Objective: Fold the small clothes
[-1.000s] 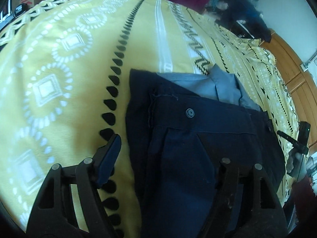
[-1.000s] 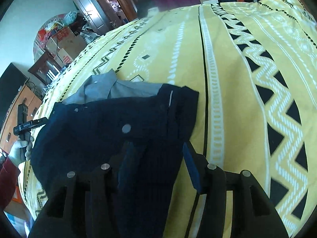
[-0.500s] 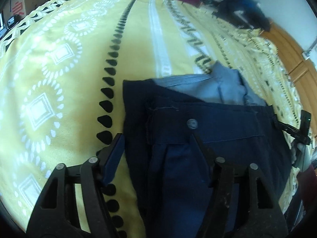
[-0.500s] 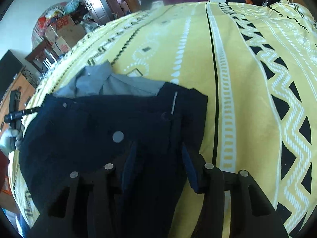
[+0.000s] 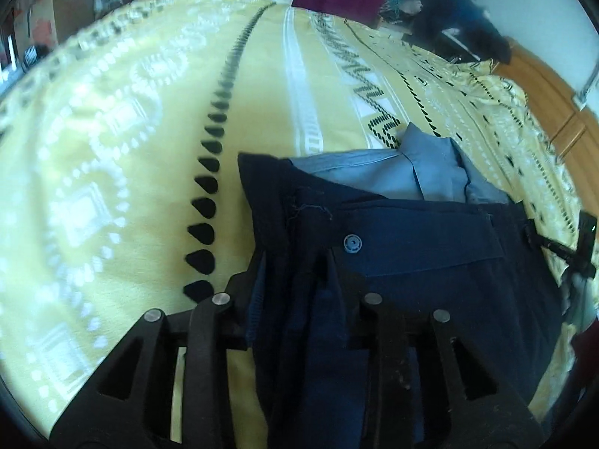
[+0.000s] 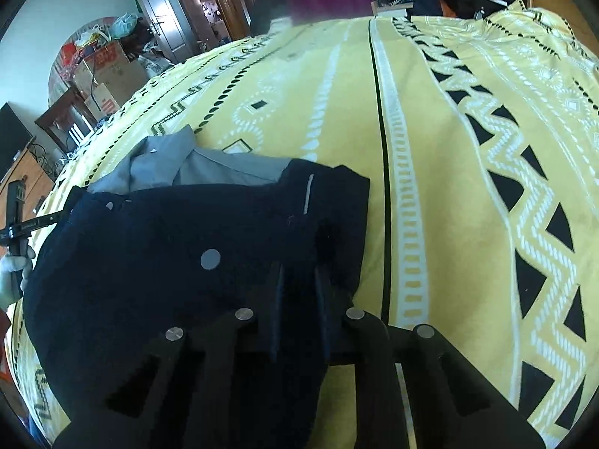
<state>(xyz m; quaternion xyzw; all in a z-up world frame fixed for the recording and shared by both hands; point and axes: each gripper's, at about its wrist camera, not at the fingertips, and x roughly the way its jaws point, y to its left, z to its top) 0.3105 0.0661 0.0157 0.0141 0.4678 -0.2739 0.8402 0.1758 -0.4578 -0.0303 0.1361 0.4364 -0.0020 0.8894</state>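
A pair of dark blue shorts (image 5: 430,262) lies flat on a bed with a yellow patterned bedspread (image 5: 131,149). The waistband points toward the far side of the bed. A gray lining (image 5: 404,172) sticks out past the top edge of the shorts. A small round button (image 5: 352,243) sits near the waistband.

The left gripper (image 5: 295,295) tilts down toward the bed. It is at one side edge of the shorts, where the dark cloth meets the yellow bedspread. Its jaws have just been closing, and now they are narrow. A bunched-up fold of the dark blue cloth is squeezed between them.

The right gripper (image 6: 299,295) also tilts down. It is at the other side edge of the shorts (image 6: 168,262), close to the corner where a thin gray stripe (image 6: 309,194) shows on the cloth. Its jaws have just been closing too. They are very narrow now and pinch a ridge of the dark cloth.

In the right wrist view, the left gripper's black handle shows at the far left edge, held by a hand in a white glove (image 6: 11,273). A red sleeve peeks out below it.

Behind the bed there are cardboard boxes (image 6: 108,75) and a wooden door (image 6: 168,26).
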